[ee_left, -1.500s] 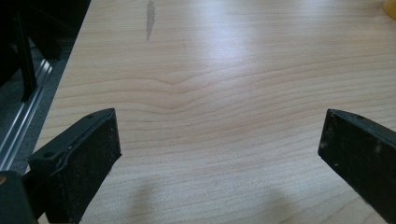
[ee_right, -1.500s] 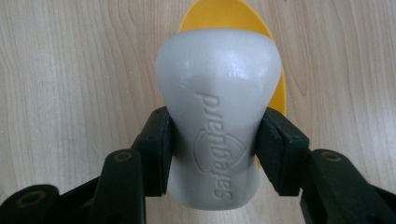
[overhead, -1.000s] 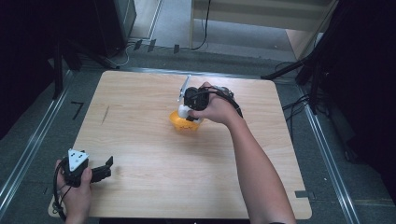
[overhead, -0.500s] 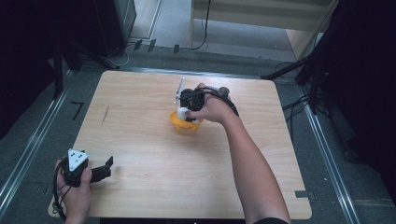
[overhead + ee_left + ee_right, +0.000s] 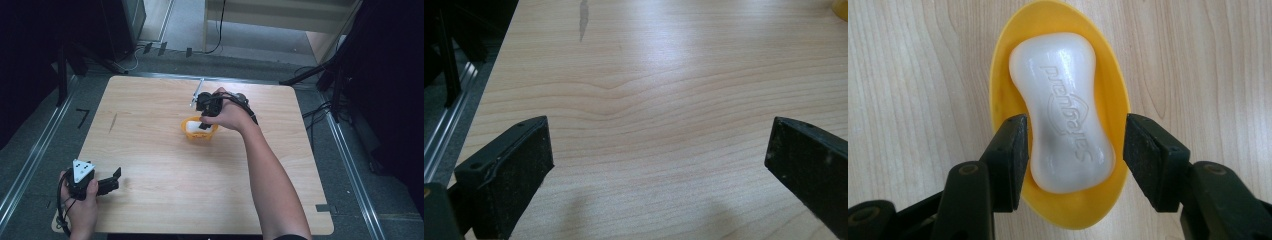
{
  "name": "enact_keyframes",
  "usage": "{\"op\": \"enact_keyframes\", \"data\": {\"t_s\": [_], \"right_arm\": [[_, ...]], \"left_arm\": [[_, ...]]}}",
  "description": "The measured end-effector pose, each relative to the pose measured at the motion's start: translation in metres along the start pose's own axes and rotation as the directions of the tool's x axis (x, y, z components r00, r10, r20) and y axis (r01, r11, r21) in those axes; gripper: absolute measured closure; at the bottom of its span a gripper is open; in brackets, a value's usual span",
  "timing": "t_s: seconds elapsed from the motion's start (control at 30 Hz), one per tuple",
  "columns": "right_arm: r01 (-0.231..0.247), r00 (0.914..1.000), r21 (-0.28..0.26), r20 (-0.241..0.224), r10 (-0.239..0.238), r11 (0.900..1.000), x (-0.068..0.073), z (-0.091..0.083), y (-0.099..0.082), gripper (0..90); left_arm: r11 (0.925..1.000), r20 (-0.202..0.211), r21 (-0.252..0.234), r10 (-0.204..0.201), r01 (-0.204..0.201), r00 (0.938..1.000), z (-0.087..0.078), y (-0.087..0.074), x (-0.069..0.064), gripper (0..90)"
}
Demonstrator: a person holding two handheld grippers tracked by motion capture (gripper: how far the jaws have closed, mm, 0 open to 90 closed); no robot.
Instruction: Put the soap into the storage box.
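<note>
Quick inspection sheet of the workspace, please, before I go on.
Surface: wooden table, one dark streak.
Job's things: white soap lying in yellow dish.
Clutter: nothing seen.
Grippers: right tongs over the dish, jaws just opened, either side of the soap, right pad clear of it; left tongs open, nothing between.
Cables: black cable trailing from left tongs.
Surroundings: grey floor, metal rail.

We see a glossy white waisted soap bar (image 5: 1065, 115) with embossed lettering lying in a bright yellow oval plastic dish (image 5: 1000, 65), on a pale wood-grain surface (image 5: 908, 75) bearing one dark streak (image 5: 583, 17). Our hand-held gripper (image 5: 1073, 155) is black.
</note>
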State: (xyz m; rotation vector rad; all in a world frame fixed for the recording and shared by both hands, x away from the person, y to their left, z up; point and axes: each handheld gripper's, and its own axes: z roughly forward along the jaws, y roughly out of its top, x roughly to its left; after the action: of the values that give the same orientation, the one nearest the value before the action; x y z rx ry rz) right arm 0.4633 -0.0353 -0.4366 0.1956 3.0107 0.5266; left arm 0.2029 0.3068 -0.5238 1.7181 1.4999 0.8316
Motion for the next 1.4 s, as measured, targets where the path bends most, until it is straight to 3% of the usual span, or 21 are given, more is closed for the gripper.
{"op": "enact_keyframes", "data": {"t_s": [0.37, 0.5, 0.63, 0.77, 0.83, 1.4], "right_arm": [[-0.06, 0.9982, -0.041, -0.001, 0.06, 0.9973, 0.006, -0.009, -0.018, 41.7], [-0.109, 0.9939, -0.065, -0.026, 0.108, 0.9919, 0.01, -0.012, -0.028, 35.3], [-0.131, 0.9913, -0.06, -0.016, 0.13, 0.9895, 0.013, -0.012, -0.035, 28.4], [-0.13, 0.9915, -0.051, 0.0, 0.13, 0.9902, 0.015, -0.011, -0.041, 19.8], [-0.145, 0.9894, -0.063, -0.021, 0.144, 0.9875, 0.016, -0.011, -0.046, 15.1], [-0.183, 0.9828, -0.067, 0.014, 0.184, 0.9809, 0.031, -0.013, -0.07, 6.1]], "left_arm": [[1.0, -0.003, 0.0, -0.004, 0.004, 1.0, 0.001, 0.0, 0.0, 0.0], [1.0, -0.003, 0.003, -0.003, 0.003, 1.0, 0.001, 0.0, 0.0, 0.0], [1.0, -0.005, 0.003, -0.003, 0.003, 1.0, 0.001, 0.001, 0.0, 0.0], [1.0, -0.004, 0.004, 0.0, 0.0, 1.0, 0.001, 0.001, 0.0, 0.0], [1.0, -0.004, 0.005, 0.0, 0.0, 1.0, 0.001, 0.001, 0.0, 0.0], [1.0, -0.004, 0.007, 0.003, -0.003, 1.0, 0.001, 0.001, 0.0, 0.0]]}}
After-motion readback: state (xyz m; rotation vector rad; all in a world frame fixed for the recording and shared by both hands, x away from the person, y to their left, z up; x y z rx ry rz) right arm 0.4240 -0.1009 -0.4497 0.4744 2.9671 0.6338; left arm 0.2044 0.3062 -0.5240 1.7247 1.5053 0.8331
